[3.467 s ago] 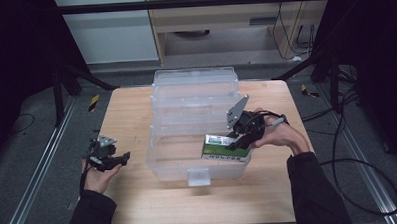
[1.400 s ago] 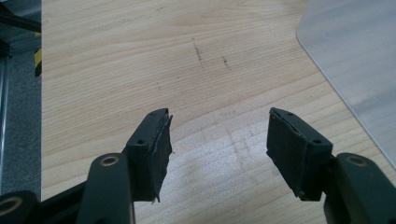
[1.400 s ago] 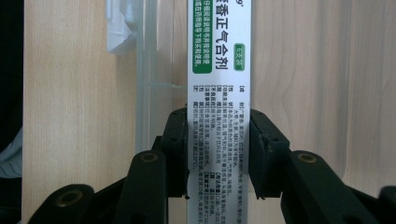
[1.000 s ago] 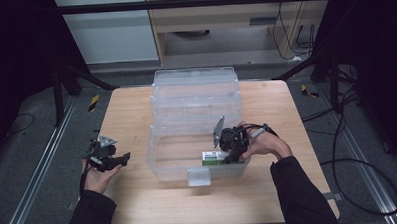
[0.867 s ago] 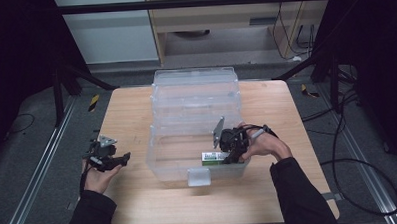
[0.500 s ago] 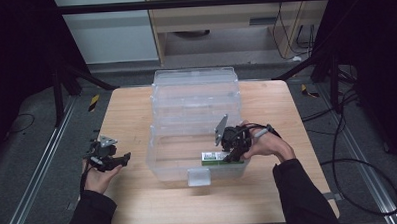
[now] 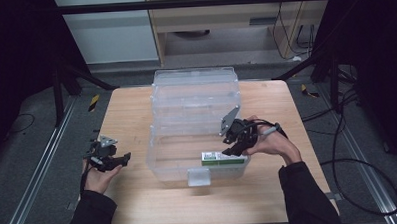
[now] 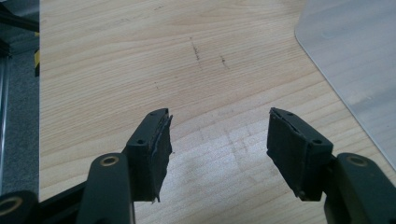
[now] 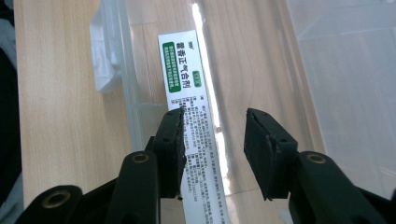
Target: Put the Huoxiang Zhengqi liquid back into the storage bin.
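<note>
The right claw [image 7: 234, 150] hangs over the near right part of the clear plastic bin [image 7: 196, 99] in the high view, tipped down into it, and the white and green box [image 7: 222, 158] lies just below and in front of its tips, along the bin's near wall; I judge that the box has been set there on purpose, flat against the wall so that it takes little room. The left claw [image 7: 119, 159] rests low over the table [image 7: 131, 114] well to the left of the bin, most likely parked out of the way while the other hand works. In the left claw's own view its jaws stand wide apart with nothing but bare table [image 8: 140, 56] between them, and the frosted corner of the bin [image 8: 355, 60] lies ahead and to its right. In the right claw's view [image 9: 215, 144] the jaws have just been opening: the box [image 9: 187, 88] runs forward from between them, close against the left pad, while the right pad stands clear of it, so the grip looks released and the box lies on the bin floor [image 9: 252, 60] beside the wall.
</note>
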`<state>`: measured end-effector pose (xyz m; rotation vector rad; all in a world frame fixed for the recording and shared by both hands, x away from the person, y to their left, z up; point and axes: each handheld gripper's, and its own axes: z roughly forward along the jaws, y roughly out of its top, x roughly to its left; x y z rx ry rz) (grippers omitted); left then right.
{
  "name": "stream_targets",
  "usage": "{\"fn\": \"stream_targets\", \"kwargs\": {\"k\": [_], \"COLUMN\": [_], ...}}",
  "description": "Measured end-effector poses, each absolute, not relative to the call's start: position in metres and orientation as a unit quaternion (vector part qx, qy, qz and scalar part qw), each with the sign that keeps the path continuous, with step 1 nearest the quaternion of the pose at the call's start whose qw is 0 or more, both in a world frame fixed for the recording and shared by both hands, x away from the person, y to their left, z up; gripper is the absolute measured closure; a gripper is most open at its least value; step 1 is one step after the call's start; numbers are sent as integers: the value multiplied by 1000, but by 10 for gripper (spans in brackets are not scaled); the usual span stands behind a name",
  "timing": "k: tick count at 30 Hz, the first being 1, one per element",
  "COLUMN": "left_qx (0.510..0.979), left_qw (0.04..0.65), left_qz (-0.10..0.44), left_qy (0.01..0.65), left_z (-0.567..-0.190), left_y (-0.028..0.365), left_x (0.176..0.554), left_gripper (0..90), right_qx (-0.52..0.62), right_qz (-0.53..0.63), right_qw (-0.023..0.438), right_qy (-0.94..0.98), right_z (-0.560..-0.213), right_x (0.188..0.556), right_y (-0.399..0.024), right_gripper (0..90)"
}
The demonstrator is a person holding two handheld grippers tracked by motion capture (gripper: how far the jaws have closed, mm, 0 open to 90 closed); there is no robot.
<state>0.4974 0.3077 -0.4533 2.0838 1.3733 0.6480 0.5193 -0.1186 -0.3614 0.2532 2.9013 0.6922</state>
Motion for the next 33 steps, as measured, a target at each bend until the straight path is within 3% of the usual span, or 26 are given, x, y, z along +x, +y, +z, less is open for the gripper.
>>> {"fn": "stream_targets", "kwargs": {"k": [15,33], "left_qx": [777,775], "left_qw": [282,286], "left_qz": [241,243], "left_qy": [510,509], "left_z": [-453,-450], "left_y": [307,309], "left_x": [497,496], "left_gripper": [395,392], "right_qx": [108,98], "right_qz": [273,265], "right_qw": [82,56], "right_qy": [952,958], "right_z": [-347,-352], "right_x": [509,492], "right_y": [-129,-101], "right_gripper": [578,535]}}
